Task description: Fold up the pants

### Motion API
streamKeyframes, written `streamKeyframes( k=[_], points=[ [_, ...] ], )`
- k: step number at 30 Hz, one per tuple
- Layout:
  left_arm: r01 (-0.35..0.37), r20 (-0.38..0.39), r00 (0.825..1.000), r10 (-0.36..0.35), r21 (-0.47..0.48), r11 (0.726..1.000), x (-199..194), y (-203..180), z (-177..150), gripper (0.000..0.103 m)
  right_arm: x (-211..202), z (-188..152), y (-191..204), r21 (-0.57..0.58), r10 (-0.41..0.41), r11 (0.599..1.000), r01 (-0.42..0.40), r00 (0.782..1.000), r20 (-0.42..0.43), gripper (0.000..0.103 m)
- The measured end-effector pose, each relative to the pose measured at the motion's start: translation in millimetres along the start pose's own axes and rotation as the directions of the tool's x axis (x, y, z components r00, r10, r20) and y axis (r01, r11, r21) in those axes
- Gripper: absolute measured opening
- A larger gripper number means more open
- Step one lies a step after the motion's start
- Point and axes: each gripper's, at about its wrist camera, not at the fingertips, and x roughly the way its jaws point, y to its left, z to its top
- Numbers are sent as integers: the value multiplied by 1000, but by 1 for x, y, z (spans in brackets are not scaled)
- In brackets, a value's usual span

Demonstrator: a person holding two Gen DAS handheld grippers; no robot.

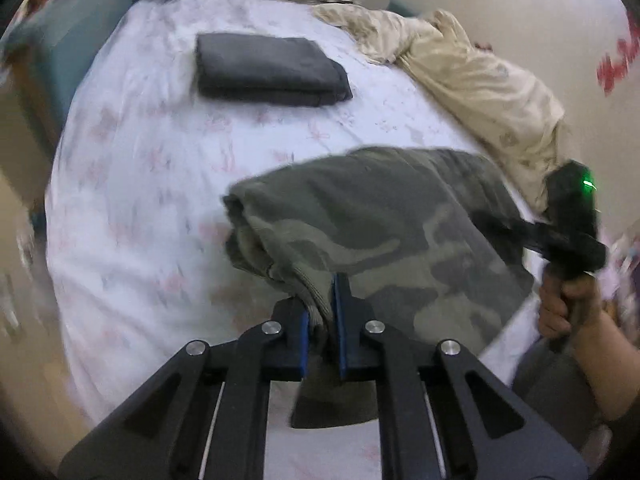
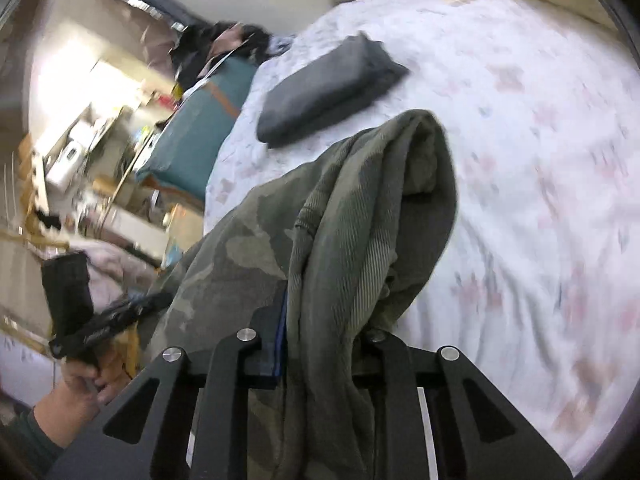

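Above the bed (image 1: 160,168), both grippers apparently clamp the camouflage pants (image 1: 380,216).

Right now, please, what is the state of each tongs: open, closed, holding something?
Left tongs: closed on the ribbed edge of the camouflage pants.
Right tongs: closed on the same pants, bunched between them.

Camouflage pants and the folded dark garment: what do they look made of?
Camouflage pants: soft, matte knit, likely cotton jersey or fleece; the ribbed band shows fine lines and it drapes limply. Folded dark garment: smooth, matte grey cloth with crisp edges; weave too blurred to tell.
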Motion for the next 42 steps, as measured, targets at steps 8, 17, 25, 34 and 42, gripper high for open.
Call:
streamKeyframes(
  k=[8,17,25,34,42],
  points=[
    [-177,-247,959,136,-152,972,66,19,-72,18,64,-43,-61,130,-150,973,190,952,-268,61],
    [-288,-113,957,266,-269,919,-4,34,-66,52,-24,-64,-55,250,-239,930,268,961,-142,68],
    [-194,-252,955,159,-120,974,30,-12,-94,51,-39,-82,-28,167,-283,941,294,955,-87,68],
    [-172,-319,940,124,-126,977,53,-18,-101,14,5,-92,-26,72,-306,941,330,922,-238,34],
    [-131,-153,980,124,-35,991,-12,-36,-76,7,-2,-95,-2,-24,-293,955,295,930,-223,3]
  ],
)
